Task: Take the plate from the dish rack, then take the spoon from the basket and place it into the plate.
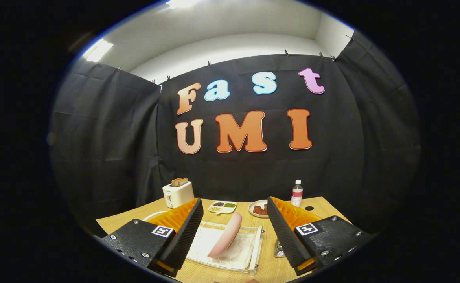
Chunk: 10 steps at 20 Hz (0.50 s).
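the pink plate [227, 235] stands on edge in the white dish rack [253, 251], just ahead of the gripper [234, 236] and between its fingers, its long axis tilted up and away. the fingers are spread wide, holding and touching nothing.

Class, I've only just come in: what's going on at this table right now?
A person holds hand-held tongs open above a wooden table. A pink plate stands tilted on edge in the white dish rack, between the fingers and untouched. Beyond them sit a white toaster with bread in it, a small divided dish, a plate of food and a water bottle. It looks like the start, before the plate is gripped.
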Available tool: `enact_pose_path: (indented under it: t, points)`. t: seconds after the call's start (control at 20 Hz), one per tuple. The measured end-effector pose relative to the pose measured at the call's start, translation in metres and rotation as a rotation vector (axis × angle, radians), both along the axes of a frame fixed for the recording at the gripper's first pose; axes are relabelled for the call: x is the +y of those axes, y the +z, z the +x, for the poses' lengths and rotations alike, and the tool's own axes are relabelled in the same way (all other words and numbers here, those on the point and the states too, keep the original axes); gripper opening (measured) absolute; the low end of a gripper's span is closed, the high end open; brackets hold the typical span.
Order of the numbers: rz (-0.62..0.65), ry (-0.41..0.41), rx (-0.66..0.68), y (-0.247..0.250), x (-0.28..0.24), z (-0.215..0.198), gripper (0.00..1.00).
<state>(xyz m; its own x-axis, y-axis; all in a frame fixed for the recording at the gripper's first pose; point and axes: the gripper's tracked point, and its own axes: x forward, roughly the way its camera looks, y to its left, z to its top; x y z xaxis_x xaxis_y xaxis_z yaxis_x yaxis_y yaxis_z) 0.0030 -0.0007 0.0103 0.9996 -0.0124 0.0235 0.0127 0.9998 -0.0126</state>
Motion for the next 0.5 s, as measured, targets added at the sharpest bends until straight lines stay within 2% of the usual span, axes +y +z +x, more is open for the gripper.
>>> enact_pose_path:
  t: [0.2,0.5]
  points:
    - [0.007,-0.015,0.050,-0.012,-0.005,0.011,0.97]
    - [0.024,-0.020,0.238,-0.044,-0.007,0.038,0.97]
